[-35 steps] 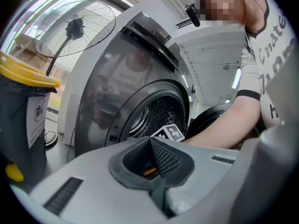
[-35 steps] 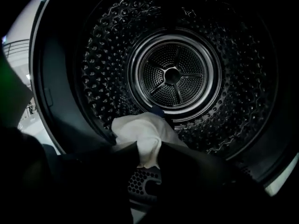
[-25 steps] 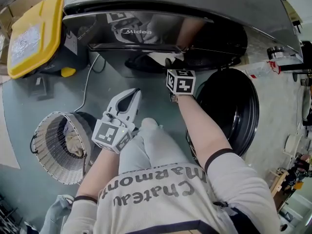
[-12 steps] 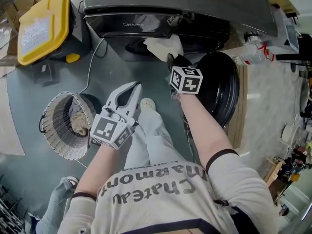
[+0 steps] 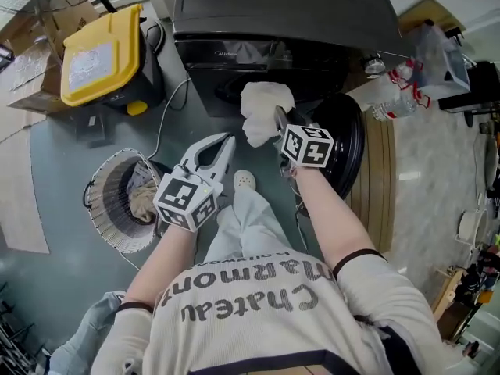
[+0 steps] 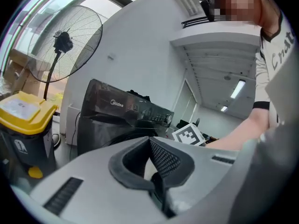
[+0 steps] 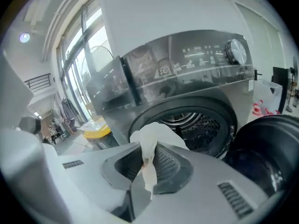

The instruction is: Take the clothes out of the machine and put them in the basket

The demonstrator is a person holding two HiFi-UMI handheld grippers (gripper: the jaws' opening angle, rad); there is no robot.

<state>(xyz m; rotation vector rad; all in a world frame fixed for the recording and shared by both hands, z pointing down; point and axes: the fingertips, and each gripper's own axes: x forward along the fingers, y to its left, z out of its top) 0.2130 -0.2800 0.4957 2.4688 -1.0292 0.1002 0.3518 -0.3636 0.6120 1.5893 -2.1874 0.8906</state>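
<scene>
The right hand-held gripper [image 7: 145, 168] clamps a white cloth [image 5: 262, 104]; the left hand-held gripper [image 5: 226, 141] looks closed and empty. A second ago the cloth sat at the machine [image 5: 281, 14] mouth; now it hangs clear.

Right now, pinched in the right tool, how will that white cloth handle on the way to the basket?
Probably floppy: the white cloth bunches and droops around the right tool. Likely light, since a small pinch carries it. It may swing or snag on the basket rim.
</scene>
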